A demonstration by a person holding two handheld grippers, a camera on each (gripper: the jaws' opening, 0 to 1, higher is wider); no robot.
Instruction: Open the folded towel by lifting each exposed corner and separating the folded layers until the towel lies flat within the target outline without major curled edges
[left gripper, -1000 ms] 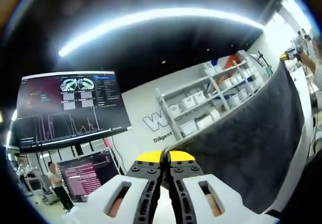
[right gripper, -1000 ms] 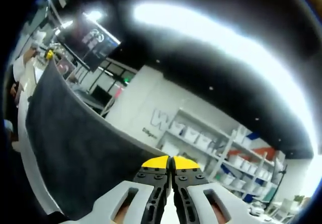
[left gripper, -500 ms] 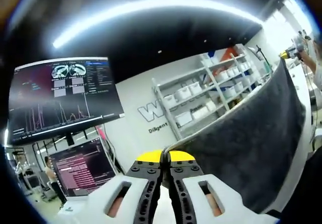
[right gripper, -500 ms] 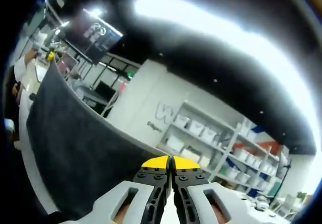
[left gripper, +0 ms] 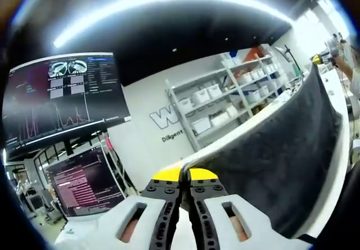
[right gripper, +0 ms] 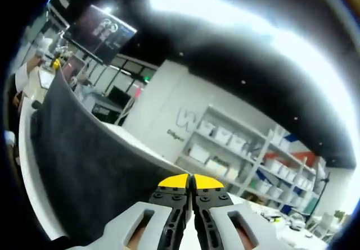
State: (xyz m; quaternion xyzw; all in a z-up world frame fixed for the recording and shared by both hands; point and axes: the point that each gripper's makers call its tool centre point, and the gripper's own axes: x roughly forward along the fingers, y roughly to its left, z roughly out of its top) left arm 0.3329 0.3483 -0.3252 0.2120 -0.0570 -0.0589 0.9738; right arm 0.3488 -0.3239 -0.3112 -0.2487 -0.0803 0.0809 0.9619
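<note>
In the left gripper view my left gripper (left gripper: pixel 184 174) is shut on a corner of the dark grey towel (left gripper: pixel 275 166). The cloth stretches away up and to the right, to the other gripper (left gripper: pixel 325 58) with its yellow tips, held by a hand. In the right gripper view my right gripper (right gripper: pixel 191 181) is shut on the opposite corner of the towel (right gripper: pixel 79 160). From there the cloth runs left and up to the other gripper (right gripper: pixel 55 62). The towel hangs taut in the air between the two, its top edge pale.
Both cameras point upward into a room. A large screen (left gripper: pixel 56 101) and a smaller monitor (left gripper: pixel 84 185) sit at the left. White shelving with bins (left gripper: pixel 225 104) stands against a white wall; in the right gripper view the shelving (right gripper: pixel 247 154) is at right. Bright ceiling light strips run overhead.
Both grippers stay shut on the towel corners. Both views have shifted as the hands tilt: in the left view the shelves and screens slid left, in the right view the wall and shelves sank lower.
</note>
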